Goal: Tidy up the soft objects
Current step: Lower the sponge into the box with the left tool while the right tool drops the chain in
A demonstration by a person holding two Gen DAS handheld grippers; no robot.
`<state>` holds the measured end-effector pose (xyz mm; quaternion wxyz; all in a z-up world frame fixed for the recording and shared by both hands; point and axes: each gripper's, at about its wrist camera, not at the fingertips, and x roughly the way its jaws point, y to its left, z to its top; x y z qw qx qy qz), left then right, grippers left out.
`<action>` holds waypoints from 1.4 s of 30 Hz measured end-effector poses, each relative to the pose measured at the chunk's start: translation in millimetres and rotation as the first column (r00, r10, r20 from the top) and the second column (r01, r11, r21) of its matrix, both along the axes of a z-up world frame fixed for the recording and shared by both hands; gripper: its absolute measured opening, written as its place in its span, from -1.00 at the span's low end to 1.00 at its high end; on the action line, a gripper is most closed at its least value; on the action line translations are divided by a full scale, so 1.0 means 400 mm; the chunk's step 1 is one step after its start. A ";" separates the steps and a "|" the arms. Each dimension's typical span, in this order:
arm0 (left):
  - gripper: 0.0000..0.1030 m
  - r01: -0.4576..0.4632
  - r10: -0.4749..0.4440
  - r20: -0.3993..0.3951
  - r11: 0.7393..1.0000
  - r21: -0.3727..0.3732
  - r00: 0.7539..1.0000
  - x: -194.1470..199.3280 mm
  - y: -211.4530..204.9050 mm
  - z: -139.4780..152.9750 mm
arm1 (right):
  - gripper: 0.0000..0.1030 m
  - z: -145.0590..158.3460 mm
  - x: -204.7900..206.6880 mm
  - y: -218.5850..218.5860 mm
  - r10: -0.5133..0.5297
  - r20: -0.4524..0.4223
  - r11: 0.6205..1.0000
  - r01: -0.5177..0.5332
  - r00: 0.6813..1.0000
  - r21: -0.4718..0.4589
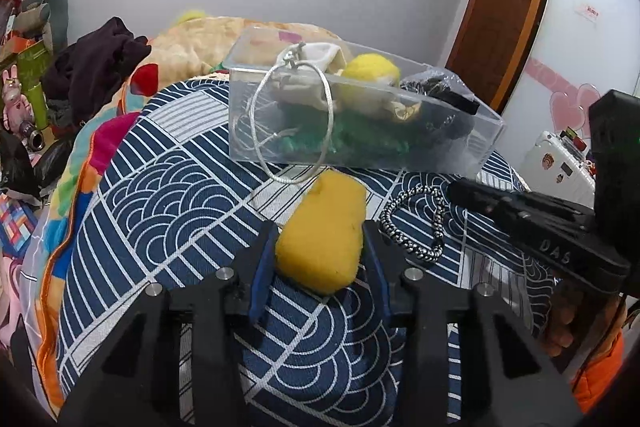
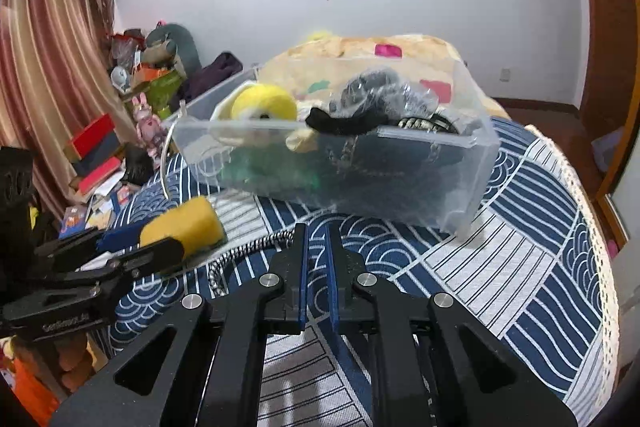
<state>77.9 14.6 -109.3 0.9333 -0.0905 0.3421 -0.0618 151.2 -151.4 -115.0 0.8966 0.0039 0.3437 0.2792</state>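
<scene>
Here, sponge (image 1: 322, 235) on bed (image 1: 160, 195), between left gripper (image 1: 320, 239) fingers, half open, pads beside it. Right gripper (image 2: 316, 231) fingers shut, cord (image 2: 248, 247) at their nine o'clock. Bin (image 1: 360, 147) at sponge's twelve.

I see a yellow sponge (image 1: 322, 233) lying on the blue wave-patterned cover, long axis pointing toward the clear plastic bin (image 1: 360, 155) just beyond it. A black-and-white braided cord (image 1: 416, 223) lies looped beside the sponge. The bin sits tilted on the cover and holds a yellow plush ball (image 1: 370, 71), cream cloth, green fabric and a black bundle in clear wrap; a silver cord loop (image 1: 296, 119) hangs over its near wall.
</scene>
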 end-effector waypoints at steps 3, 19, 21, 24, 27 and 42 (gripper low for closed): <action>-0.27 0.002 -0.002 0.013 1.000 0.000 1.000 -0.008 -0.001 0.003 | -0.72 -0.019 0.009 0.024 0.022 -0.048 1.000 -0.022 0.999 -0.018; -0.31 0.011 -0.010 0.110 1.000 -0.009 0.994 -0.057 -0.009 0.079 | -0.86 0.006 -0.015 0.017 0.035 0.034 0.999 -0.035 0.999 -0.015; -0.31 0.009 -0.008 0.127 1.000 -0.005 0.992 -0.059 -0.010 0.094 | -0.86 0.020 -0.022 0.017 0.029 0.051 1.000 -0.029 0.998 -0.001; -0.31 0.000 0.000 0.158 1.000 0.001 0.987 -0.060 -0.008 0.123 | -0.86 0.048 -0.031 0.007 0.017 0.086 1.000 -0.019 0.996 0.023; -0.31 0.000 0.004 0.183 1.000 -0.017 0.983 -0.049 0.001 0.152 | -0.86 0.093 -0.043 -0.010 -0.006 0.143 0.999 0.000 0.990 0.039; -0.31 -0.065 0.065 0.211 0.998 -0.010 0.975 0.114 0.040 0.231 | -0.86 0.182 0.037 0.010 -0.117 0.268 0.993 0.109 0.956 0.044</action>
